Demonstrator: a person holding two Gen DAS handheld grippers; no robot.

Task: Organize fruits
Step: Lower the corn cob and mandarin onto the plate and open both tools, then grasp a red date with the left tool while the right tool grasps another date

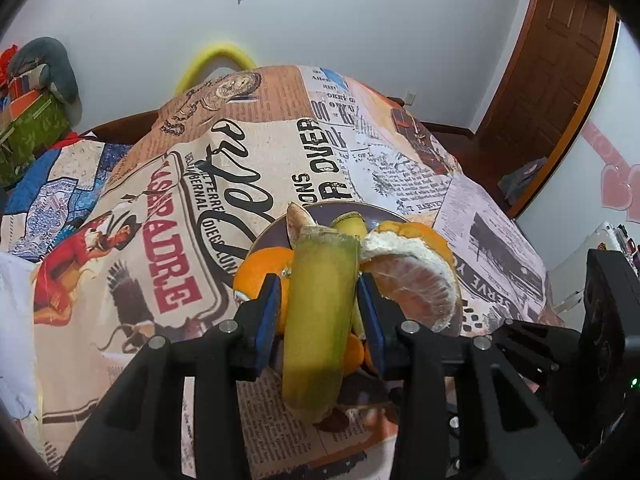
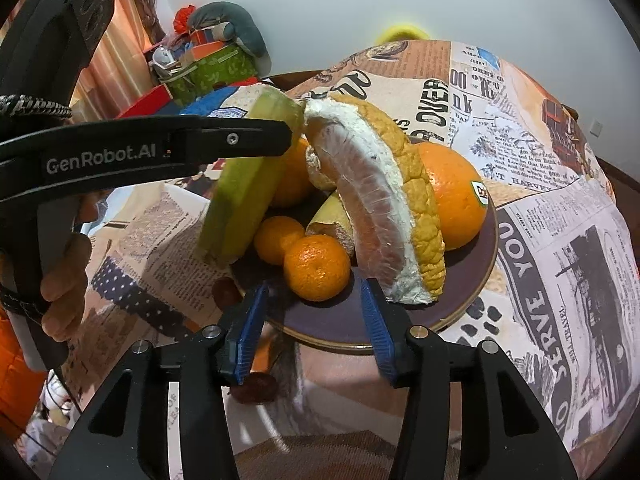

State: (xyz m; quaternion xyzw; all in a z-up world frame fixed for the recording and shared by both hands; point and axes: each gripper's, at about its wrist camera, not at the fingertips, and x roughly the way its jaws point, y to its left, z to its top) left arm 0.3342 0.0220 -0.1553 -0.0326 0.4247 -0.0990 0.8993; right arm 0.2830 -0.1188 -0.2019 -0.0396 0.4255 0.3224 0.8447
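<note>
1. Left wrist view: left gripper (image 1: 318, 312) pinches a green-yellow banana (image 1: 318, 316) between its blue pads (image 1: 267, 320), 1 pad on each side. Banana stands nearly upright, cut stem end up, lower end hanging over the tablecloth (image 1: 160, 208) at the plate's near edge.
2. Behind the banana: purple plate (image 1: 276, 232) heaped with fruit. Pomelo wedge (image 1: 416, 280) to the right, an orange (image 1: 260, 272) to the left, a second banana (image 1: 348, 226) further back.
3. Right wrist view: right gripper (image 2: 314, 328) is spread wide and holds nothing. It hovers at the plate's (image 2: 460, 296) near rim.
4. A mandarin (image 2: 316, 266) lies just ahead between the open fingers; 1 more mandarin (image 2: 276, 242) touches it on the left.
5. Pomelo wedge (image 2: 384, 216) leans upright mid-plate, rind to the right, against a stickered orange (image 2: 456, 204).
6. Left gripper's black finger (image 2: 248, 140) crosses the held banana (image 2: 248, 184), which is raised at the plate's left edge, tilted.
</note>
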